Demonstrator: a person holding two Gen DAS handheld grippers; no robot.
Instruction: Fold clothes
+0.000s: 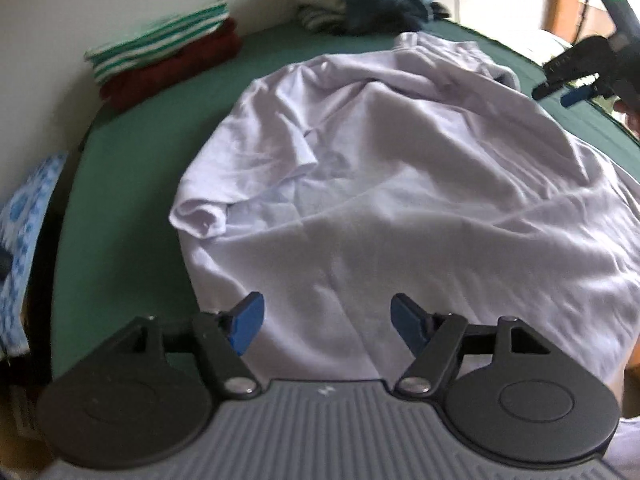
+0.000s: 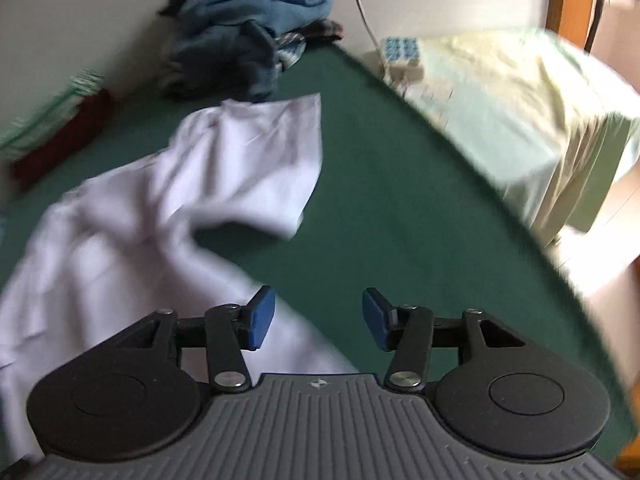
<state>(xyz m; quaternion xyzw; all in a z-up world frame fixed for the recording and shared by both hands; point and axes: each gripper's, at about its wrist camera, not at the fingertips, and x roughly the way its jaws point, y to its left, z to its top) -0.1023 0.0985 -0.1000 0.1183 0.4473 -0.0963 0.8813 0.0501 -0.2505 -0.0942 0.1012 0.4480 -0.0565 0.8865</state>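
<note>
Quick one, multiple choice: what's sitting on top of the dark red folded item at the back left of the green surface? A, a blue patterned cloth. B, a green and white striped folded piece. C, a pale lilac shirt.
B: the green and white striped folded piece lies stacked directly on the dark red folded item, while the pale lilac shirt lies spread apart from them.

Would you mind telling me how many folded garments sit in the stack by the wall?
2: a green-and-white striped garment on top and a dark red garment beneath it, on the green surface. Others may be hidden.
</note>
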